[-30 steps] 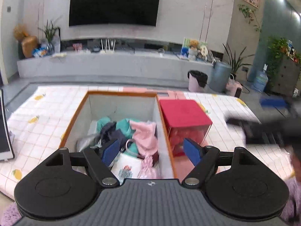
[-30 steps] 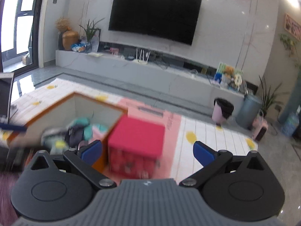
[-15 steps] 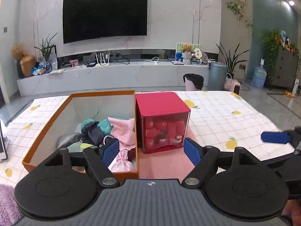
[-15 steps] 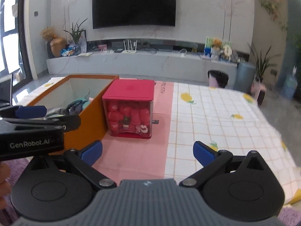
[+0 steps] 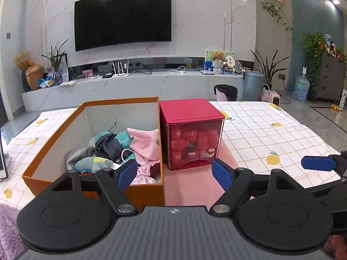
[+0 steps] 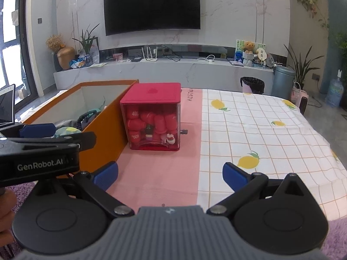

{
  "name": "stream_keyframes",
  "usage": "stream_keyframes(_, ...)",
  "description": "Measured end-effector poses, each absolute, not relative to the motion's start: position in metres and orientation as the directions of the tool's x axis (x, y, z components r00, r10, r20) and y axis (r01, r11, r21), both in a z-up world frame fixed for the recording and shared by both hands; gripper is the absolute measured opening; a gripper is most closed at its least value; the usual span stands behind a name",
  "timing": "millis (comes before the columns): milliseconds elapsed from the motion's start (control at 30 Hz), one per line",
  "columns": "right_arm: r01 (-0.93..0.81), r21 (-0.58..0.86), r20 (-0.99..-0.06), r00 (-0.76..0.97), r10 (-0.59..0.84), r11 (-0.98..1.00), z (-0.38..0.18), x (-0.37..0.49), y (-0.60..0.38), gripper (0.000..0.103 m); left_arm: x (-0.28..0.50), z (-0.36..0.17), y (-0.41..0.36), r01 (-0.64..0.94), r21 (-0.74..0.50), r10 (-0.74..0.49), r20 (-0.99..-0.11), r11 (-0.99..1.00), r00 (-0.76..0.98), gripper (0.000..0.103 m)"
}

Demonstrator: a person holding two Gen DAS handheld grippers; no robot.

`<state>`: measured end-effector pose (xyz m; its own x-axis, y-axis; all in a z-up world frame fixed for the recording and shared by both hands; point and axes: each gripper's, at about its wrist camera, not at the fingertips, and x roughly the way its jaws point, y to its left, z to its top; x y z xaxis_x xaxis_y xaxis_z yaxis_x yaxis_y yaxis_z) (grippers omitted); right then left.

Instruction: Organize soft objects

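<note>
- Left gripper (image 5: 175, 173): fingers spread wide, nothing between the pads. It hangs at the near edge of the table, aimed at the gap between the two containers, likely a ready pose.
- Right gripper (image 6: 170, 173): fingers also spread wide, empty. It hovers over the pink strip (image 6: 160, 173) of the tablecloth, level with the left one and just beside it at its 3 o'clock.
- Orange box (image 5: 54, 151): open-topped, at 11 o'clock from the left gripper. It sits flush against the red bin, probably so items move across in one short reach.
- Soft items (image 5: 121, 147): socks and cloth in teal, pink, dark and grey, piled loose at the near end of the orange box, with a pink satin pouch (image 5: 144, 173) at the near right corner. The pile is unsorted and reads as the source.
- Red bin (image 5: 192, 134): red lid on top, clear front wall, at 12 o'clock from the left gripper and 11 o'clock from the right. Rolled red pieces are stacked inside, with an arched opening at the bottom front. Looks like the tidy store for rolled items, though whether it is the target cannot be told.
- Checked tablecloth (image 6: 260, 130) with lemon print: bare from 12 to 3 o'clock of the right gripper, giving free space to lay or fold things.
- Judgement: no grasp yet; task at a start or between-items stage. The next move probably has the left gripper dipping into the orange box for the nearest piece.
- Risk: items tangle, so a pinch may lift more than one.
</note>
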<state>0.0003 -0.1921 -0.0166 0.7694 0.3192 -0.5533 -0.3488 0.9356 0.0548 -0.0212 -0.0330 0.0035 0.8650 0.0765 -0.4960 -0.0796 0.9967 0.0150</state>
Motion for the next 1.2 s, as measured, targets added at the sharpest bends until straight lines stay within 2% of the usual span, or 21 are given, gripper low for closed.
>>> stream_keyframes(1200,-0.338,0.015,-0.593,0.755,0.280,0.941,-0.0212,0.0013,-0.1883,0.100,-0.0212,-0.0027,-0.0329,-0.092,0.021,0.090,-0.517,0.995,0.851,0.092)
